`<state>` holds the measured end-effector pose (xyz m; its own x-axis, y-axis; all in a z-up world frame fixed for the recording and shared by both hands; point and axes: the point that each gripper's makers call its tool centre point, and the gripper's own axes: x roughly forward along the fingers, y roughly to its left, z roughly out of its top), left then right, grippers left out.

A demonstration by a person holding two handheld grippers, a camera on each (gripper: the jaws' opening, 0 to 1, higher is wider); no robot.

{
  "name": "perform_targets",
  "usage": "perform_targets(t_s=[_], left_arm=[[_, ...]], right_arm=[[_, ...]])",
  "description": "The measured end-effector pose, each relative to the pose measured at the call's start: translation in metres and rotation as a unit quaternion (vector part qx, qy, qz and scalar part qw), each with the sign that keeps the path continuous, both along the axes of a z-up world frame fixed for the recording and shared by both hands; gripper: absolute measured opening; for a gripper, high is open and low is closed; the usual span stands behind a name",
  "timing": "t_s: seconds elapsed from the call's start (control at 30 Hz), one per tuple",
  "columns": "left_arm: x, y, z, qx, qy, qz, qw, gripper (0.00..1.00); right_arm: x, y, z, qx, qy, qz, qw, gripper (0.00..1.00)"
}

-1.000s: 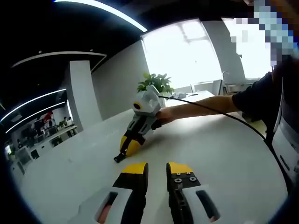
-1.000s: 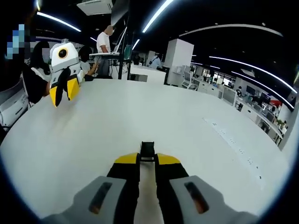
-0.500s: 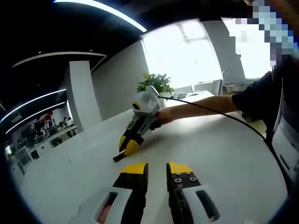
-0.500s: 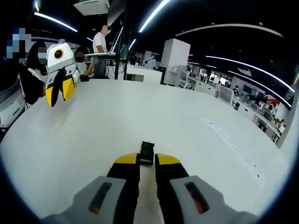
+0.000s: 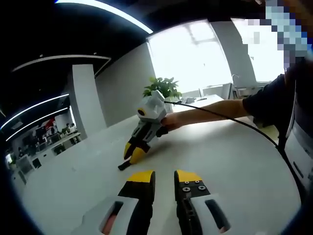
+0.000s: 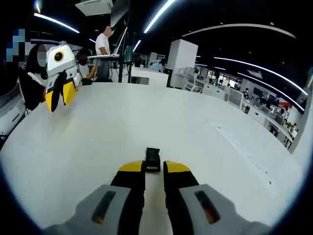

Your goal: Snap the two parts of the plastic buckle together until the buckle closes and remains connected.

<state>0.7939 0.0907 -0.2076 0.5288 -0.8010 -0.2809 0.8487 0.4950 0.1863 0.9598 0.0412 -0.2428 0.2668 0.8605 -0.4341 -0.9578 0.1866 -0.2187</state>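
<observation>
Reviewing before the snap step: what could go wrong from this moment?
1. The right gripper has the black buckle piece only at its very tips, so it could slip or twist when pressed.
2. The left gripper holds nothing and no second buckle part can be seen, so mating cannot start yet.
3. The cable trails across the white table and could snag.

White table (image 5: 234,161) across lower frame, potted plant (image 5: 162,87) at upper centre by bright window (image 5: 195,54); standing person (image 6: 102,43) upper left, white pillar (image 6: 180,61).
</observation>
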Motion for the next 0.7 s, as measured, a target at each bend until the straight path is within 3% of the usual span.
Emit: perform_targets(t_s=[0.7], left_arm=[[0.0027,0.0021,-0.0003,0.004,-0.003,0.007,1.0000,0.15]], right_arm=[[0.0013,-0.0038,0.0042,0.004,-0.004,-0.009,0.9999,0.14]])
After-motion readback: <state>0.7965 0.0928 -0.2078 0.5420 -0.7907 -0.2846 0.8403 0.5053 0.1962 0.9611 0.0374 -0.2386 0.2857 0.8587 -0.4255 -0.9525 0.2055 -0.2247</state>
